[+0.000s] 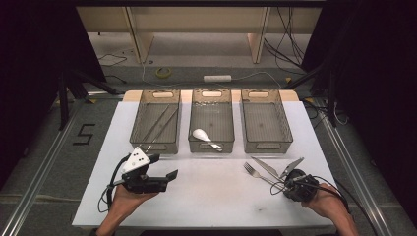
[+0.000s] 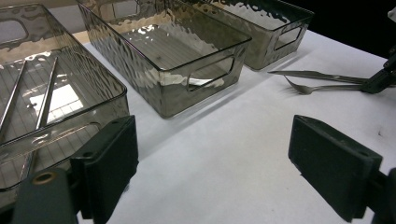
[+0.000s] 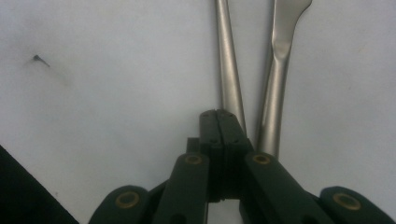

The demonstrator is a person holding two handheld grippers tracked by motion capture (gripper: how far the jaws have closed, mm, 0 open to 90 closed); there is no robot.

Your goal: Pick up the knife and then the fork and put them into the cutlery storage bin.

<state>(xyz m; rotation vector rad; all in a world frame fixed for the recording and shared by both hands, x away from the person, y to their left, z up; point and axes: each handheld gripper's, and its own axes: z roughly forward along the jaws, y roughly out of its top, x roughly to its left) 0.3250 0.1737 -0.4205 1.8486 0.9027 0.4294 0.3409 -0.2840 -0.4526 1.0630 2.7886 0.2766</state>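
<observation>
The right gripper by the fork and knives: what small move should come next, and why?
Probably open it a little and settle the jaws around one handle. The right gripper is shut, its tip resting against the cutlery handles without clearly pinching any. The right-hand bin stands unfilled, so lifting a piece there seems likely.

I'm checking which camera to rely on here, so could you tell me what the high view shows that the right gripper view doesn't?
High view alone: three bins, chopsticks in the left bin, a white spoon in the middle bin, an empty right bin, a fork, and the open left gripper. Right gripper view alone: its jaws pressed shut, close up. Both: the right gripper, two metal handles and the white table.
</observation>
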